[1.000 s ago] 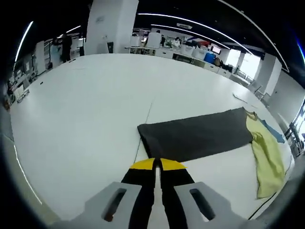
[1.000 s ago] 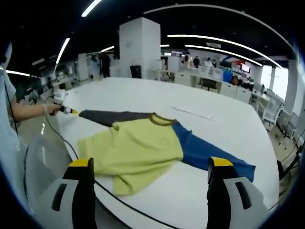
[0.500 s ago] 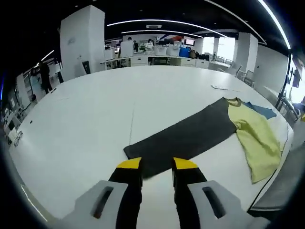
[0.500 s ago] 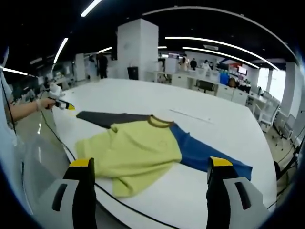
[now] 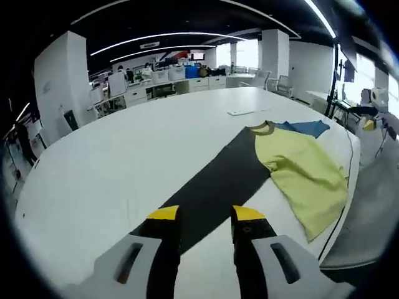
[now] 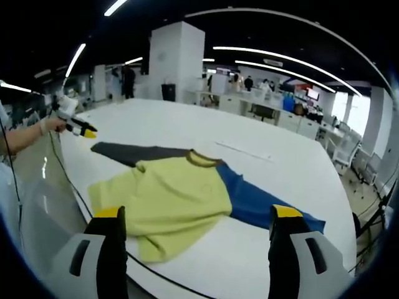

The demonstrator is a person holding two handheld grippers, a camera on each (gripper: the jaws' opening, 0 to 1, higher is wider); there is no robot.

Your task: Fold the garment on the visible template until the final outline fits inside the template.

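Here the shirt [image 6: 181,199] lies flat on a white table [image 6: 274,168] in an office; left gripper [image 5: 206,215] slightly apart, right gripper [image 6: 196,215] wide apart.

grey sleeve [image 5: 212,187] end behind left tool [image 5: 204,219]

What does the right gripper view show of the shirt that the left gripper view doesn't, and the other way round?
Right gripper view: the blue sleeve at full length, and a hand holding the left tool. Left gripper view: the dark grey sleeve stretched long, running to the left tool's open tips. Shared: the yellow body, brown collar and white table.
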